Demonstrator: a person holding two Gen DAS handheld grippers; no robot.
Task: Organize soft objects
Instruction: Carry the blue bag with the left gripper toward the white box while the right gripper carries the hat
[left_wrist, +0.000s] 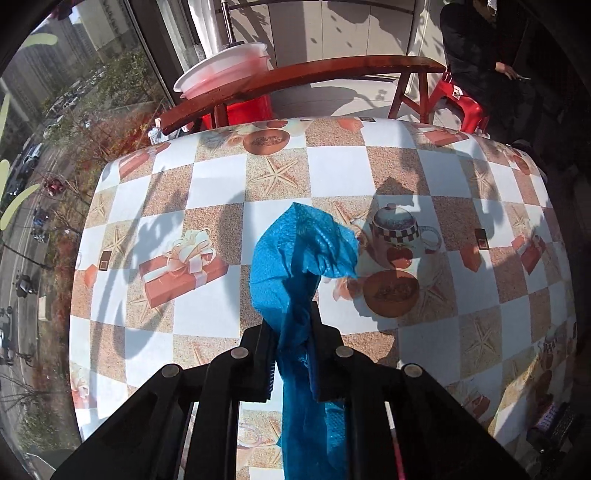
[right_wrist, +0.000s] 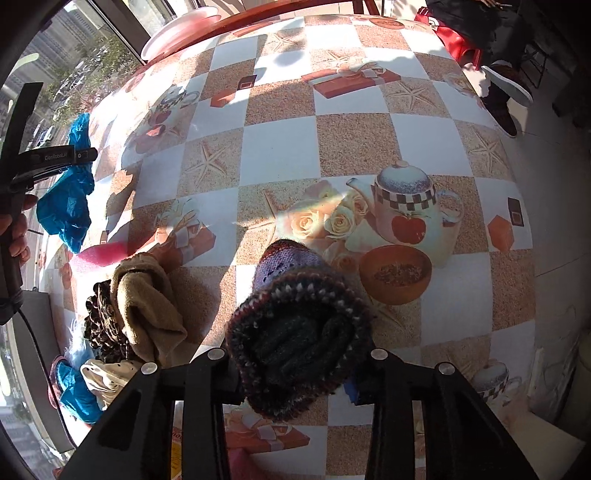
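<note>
1. Holding a blue cloth (left_wrist: 295, 266), the left gripper (left_wrist: 291, 332) is clamped tight; the cloth's long axis runs along the fingers, drooping over the table (left_wrist: 207, 177).
2. The right gripper (right_wrist: 295, 354) pinches a knit hat (right_wrist: 295, 332), crown forward.
3. The pile (right_wrist: 140, 306) of soft things lies left of the hat, nearer the left hand.

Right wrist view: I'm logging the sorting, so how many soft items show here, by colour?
Blue: 2, one cloth in the left claw, one in the pile
Tan: 1
Pink: 1
Dark brown: 1
Cream: 1
Multicoloured knit: 1
Total: 7
</note>
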